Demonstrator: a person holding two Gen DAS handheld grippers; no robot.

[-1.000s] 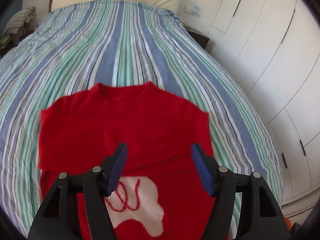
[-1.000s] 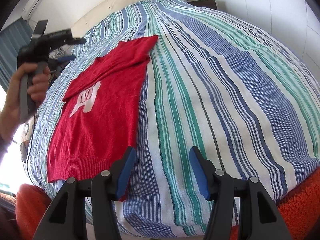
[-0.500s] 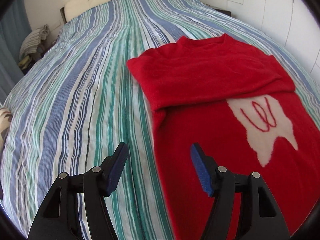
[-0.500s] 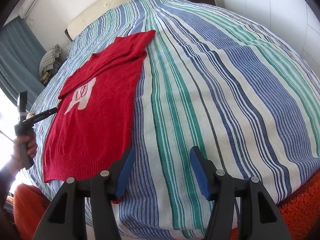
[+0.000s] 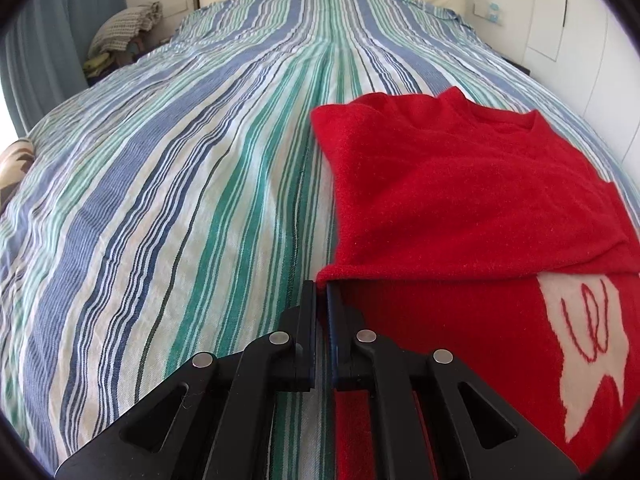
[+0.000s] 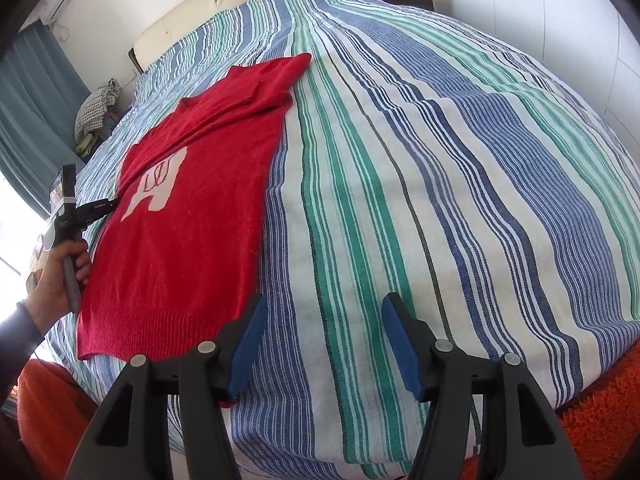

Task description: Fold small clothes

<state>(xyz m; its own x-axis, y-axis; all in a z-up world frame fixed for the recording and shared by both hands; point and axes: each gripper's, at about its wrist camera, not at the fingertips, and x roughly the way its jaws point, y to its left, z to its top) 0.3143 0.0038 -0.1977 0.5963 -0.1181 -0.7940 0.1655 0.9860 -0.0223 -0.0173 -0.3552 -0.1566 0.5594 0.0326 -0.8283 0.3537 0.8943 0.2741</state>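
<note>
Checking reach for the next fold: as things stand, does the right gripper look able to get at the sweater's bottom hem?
Probably yes. The right gripper is open above the striped bedspread, and the red sweater has its hem lying flat just beside the gripper's left finger, nothing between. The left gripper is shut on the sweater's side edge, farther up.

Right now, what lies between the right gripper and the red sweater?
In the right wrist view, only striped bedspread lies between the right gripper and the red sweater; nothing else sits there.
</note>
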